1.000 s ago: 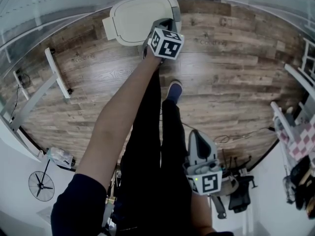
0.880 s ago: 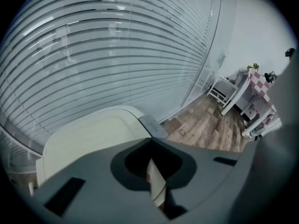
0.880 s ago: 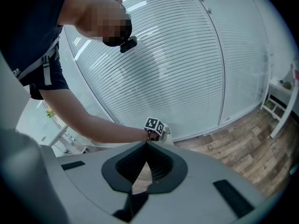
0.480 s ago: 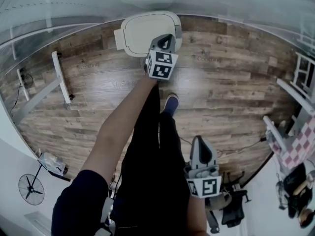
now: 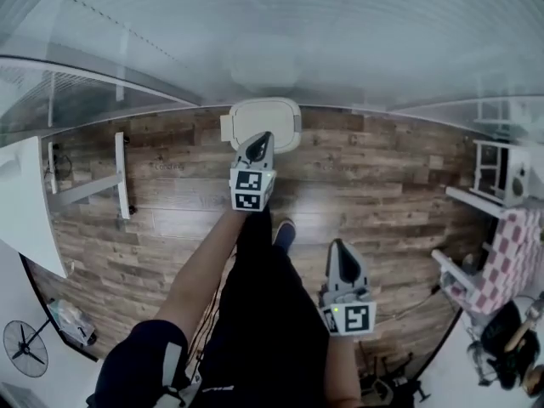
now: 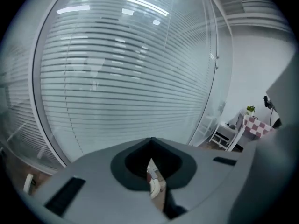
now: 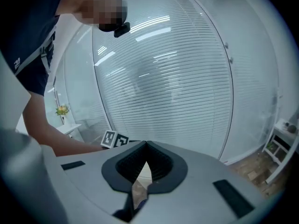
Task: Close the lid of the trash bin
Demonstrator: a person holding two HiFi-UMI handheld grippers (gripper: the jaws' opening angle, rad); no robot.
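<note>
The left arm [image 5: 200, 274] stretches forward, bare below a dark short sleeve [image 5: 136, 368], and carries the left gripper [image 5: 261, 140] out ahead of the body with its nose tilted downward. Its jaws are pressed together with nothing between them (only a thin sliver of gap shows behind the tips). The right gripper [image 5: 338, 247] sits nearer the body, on the right, also pointing forward and down, its jaws likewise together and empty.
</note>
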